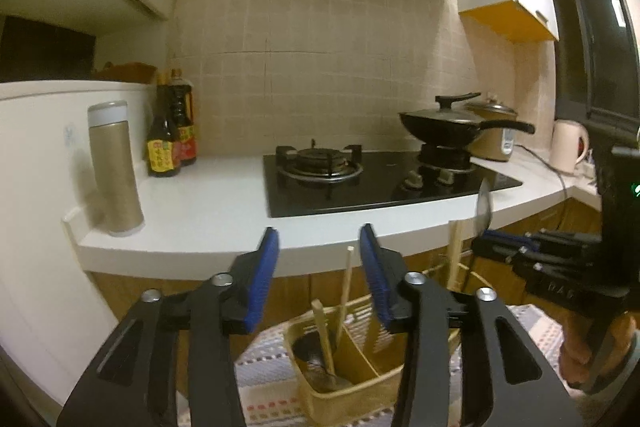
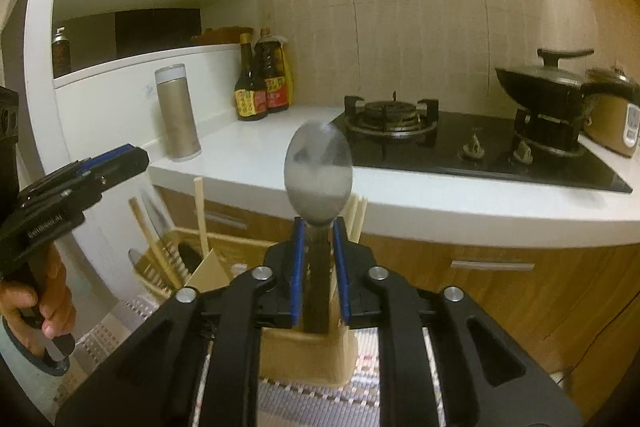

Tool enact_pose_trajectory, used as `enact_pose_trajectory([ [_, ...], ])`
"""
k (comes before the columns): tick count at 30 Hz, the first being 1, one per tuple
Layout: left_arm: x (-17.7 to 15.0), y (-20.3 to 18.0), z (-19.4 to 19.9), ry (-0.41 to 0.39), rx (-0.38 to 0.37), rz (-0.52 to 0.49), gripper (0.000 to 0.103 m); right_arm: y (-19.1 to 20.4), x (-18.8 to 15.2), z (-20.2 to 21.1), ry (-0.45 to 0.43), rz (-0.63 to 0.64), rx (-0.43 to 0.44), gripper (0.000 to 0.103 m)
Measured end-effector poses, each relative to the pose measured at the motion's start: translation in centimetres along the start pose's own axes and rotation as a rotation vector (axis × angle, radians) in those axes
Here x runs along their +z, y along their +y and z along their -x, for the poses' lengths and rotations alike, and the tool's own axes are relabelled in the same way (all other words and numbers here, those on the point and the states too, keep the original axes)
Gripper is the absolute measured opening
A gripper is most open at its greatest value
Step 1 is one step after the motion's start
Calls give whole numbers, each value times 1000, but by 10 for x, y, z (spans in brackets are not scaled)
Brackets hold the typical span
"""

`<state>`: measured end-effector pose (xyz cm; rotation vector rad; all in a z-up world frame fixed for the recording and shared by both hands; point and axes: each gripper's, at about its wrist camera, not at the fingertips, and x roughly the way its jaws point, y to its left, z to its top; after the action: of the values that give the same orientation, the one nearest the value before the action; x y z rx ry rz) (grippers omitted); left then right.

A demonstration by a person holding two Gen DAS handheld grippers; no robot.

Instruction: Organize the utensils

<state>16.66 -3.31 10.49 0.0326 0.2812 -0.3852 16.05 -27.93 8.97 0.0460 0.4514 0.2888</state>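
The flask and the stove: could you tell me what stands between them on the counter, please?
Two dark sauce bottles stand between flask and stove, against the wall; both views show it.

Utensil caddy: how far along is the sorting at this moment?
Done: the utensil caddy already holds chopsticks and a dark ladle. In hand: the right tongs have a metal spoon standing bowl-up between their pads, over the caddy; a slight gap shows beside the handle, so it may be just released. The left tongs are open and empty. Left: seating the spoon. No other loose utensils are visible.
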Motion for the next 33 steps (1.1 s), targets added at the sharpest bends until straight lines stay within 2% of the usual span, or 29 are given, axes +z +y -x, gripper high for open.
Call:
enact_pose_trajectory([
  [3, 0, -2, 13, -6, 1, 0, 45, -2, -7, 10, 9, -12, -2, 25],
  [5, 0, -3, 23, -10, -14, 14, 52, -3, -12, 18, 18, -22, 4, 28],
  [7, -3, -4, 39, -22, -29, 40, 58, -4, -20, 29, 27, -34, 12, 37],
  [8, -5, -4, 44, -26, -34, 51, 59, -3, -24, 36, 29, -38, 9, 47],
  [9, -7, -6, 51, -29, -39, 62, 59, -2, -28, 42, 25, -40, 6, 50],
  [12, -17, -14, 68, -27, -42, 78, 60, 4, -39, 61, 17, -35, 3, 50],
  [14, -23, -21, 77, -26, -37, 79, 64, 9, -45, 72, 9, -31, -8, 50],
  [16, -31, -31, 89, -32, -28, 72, 71, 15, -53, 85, -8, -27, -20, 55],
  [17, -36, -36, 95, -37, -23, 66, 75, 17, -57, 90, -16, -27, -28, 63],
  [18, -41, -42, 101, -45, -8, 55, 76, 20, -63, 97, -31, -29, -40, 68],
  [22, -59, -58, 118, -82, 40, 35, 87, 27, -84, 116, -80, -43, -72, 74],
  [25, -72, -66, 123, -111, 105, 45, 91, 31, -95, 124, -115, -41, -115, 83],
  [27, -81, -69, 124, -137, 164, 55, 95, 34, -103, 130, -161, -37, -173, 95],
  [30, -97, -69, 121, -148, 220, 72, 95, 31, -114, 134, -206, -57, -251, 95],
  [33, -109, -65, 109, -106, 227, 81, 95, 22, -123, 129, -195, -94, -270, 95],
])
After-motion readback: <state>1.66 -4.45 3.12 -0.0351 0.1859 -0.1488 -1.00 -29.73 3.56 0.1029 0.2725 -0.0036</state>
